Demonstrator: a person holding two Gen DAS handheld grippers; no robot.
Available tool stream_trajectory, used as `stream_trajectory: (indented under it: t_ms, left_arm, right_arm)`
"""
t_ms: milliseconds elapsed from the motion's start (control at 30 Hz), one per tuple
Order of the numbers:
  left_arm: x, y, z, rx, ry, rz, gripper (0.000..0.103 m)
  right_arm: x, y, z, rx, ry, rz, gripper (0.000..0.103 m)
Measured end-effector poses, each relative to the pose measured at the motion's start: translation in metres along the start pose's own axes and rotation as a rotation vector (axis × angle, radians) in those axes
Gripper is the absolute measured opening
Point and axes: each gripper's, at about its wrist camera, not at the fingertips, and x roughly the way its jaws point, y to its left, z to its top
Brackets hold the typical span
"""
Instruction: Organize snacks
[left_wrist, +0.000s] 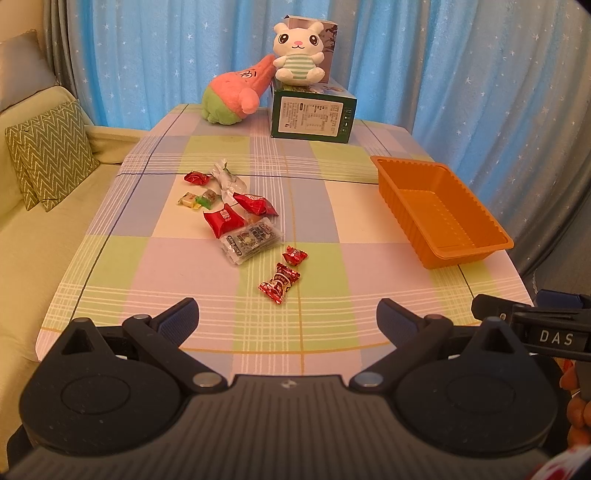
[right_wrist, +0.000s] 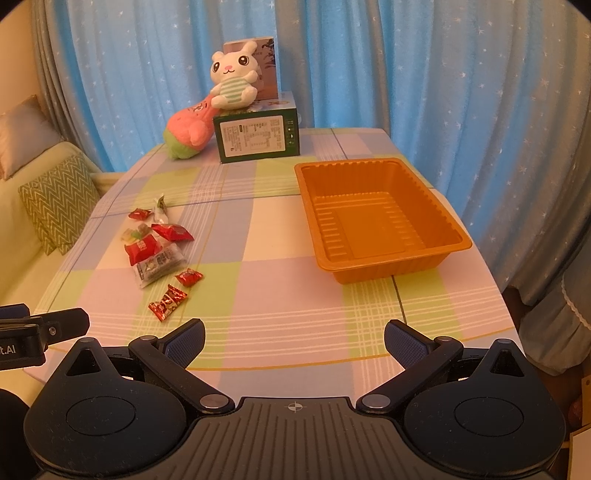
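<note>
Bench (left_wrist: 184, 258) covered in a pastel plaid cloth; blue star-print curtain (left_wrist: 147, 55) behind it, pale sofa (left_wrist: 33, 229) with a green zigzag cushion (left_wrist: 51, 151) to the left.

Far edge of bench: green box (left_wrist: 314, 118) lying flat, white rabbit plush (left_wrist: 299, 51) seated on top of it, pink-and-green plush (left_wrist: 232, 96) leaning against the box's left side.

Left gripper (left_wrist: 286, 314): held low over the near edge of the bench, jaws spread wide, nothing between them. Right gripper (right_wrist: 293, 338): same pose at the near edge, jaws wide apart, holding nothing. Each gripper shows at the margin of the other's view.

Orange tray (right_wrist: 458, 240) on the right half of the bench, no contents visible inside.

Snacks (left_wrist: 236, 218) scattered loose on the left-centre of the bench, well apart from the tray: red packets, a clear-wrapped bar (left_wrist: 251, 240), small yellow and green sweets, a white wrapper. Nearest piece is a red twist-wrapped candy (left_wrist: 279, 282), just ahead of the left gripper.
</note>
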Motion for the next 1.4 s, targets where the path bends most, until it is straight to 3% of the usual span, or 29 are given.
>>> stream_trajectory:
  t_ms: [467, 800, 1067, 1167, 1233, 1400]
  left_arm:
    - [0.009, 0.013, -0.002, -0.035, 0.005, -0.029, 0.102]
    - [0.048, 0.038, -0.002, -0.007, 0.032, -0.039, 0.09]
    - [0.098, 0.044, 0.006, 0.108, 0.04, -0.114, 0.077]
    - [0.122, 0.041, 0.006, 0.153, 0.05, -0.131, 0.067]
    - [0.137, 0.039, 0.006, 0.186, 0.056, -0.135, 0.056]
    - [0.17, 0.03, 0.003, 0.282, 0.069, -0.147, 0.041]
  right_arm:
    - [0.01, 0.0, -0.002, 0.016, 0.0, 0.021, 0.103]
    - [0.039, 0.002, -0.005, 0.044, -0.012, 0.054, 0.102]
    - [0.08, 0.014, -0.005, 0.038, 0.003, 0.071, 0.102]
    - [0.097, 0.016, -0.004, 0.036, 0.019, 0.072, 0.092]
    - [0.108, 0.015, -0.004, 0.043, 0.026, 0.071, 0.09]
    - [0.132, 0.012, -0.001, 0.055, 0.043, 0.06, 0.089]
